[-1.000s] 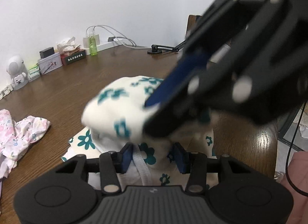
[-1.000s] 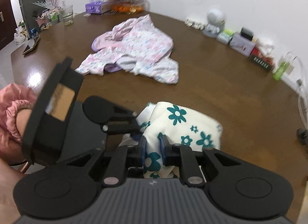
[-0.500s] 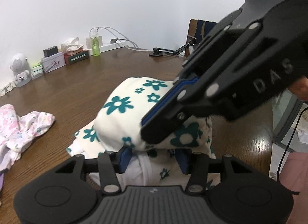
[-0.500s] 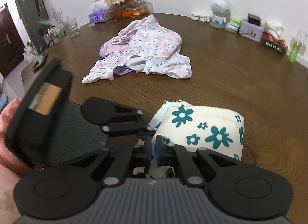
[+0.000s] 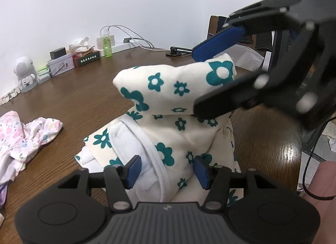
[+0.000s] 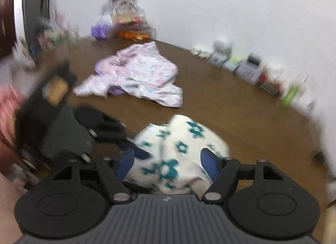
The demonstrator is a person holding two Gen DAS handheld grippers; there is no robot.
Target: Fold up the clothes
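Observation:
A cream garment with teal flowers (image 5: 178, 88) lies bunched on the brown table (image 5: 84, 97), its upper part doubled over the lower layers. My left gripper (image 5: 167, 171) is at the near edge, its blue pads pressed into the thick hem and white lining. My right gripper (image 5: 196, 82) comes in from the right. Its jaws are opening, one blue pad above the doubled part and one finger below, neither squeezing it. In the blurred right wrist view the garment (image 6: 182, 139) sits loose between the wide pads of my right gripper (image 6: 168, 165).
A heap of pink flowered clothes (image 5: 25, 134) (image 6: 138, 76) lies further out on the table. A white robot figure (image 5: 24, 74), tins, tissues and a green bottle (image 5: 107, 46) line the wall. The table's rounded edge (image 5: 292, 149) is close on the right. A pink sleeve (image 6: 8, 105) shows.
My right gripper, shut on the fold before, now has its jaws wide apart around it. The doubled part sits further over the lower layers. The left pads have spread slightly.

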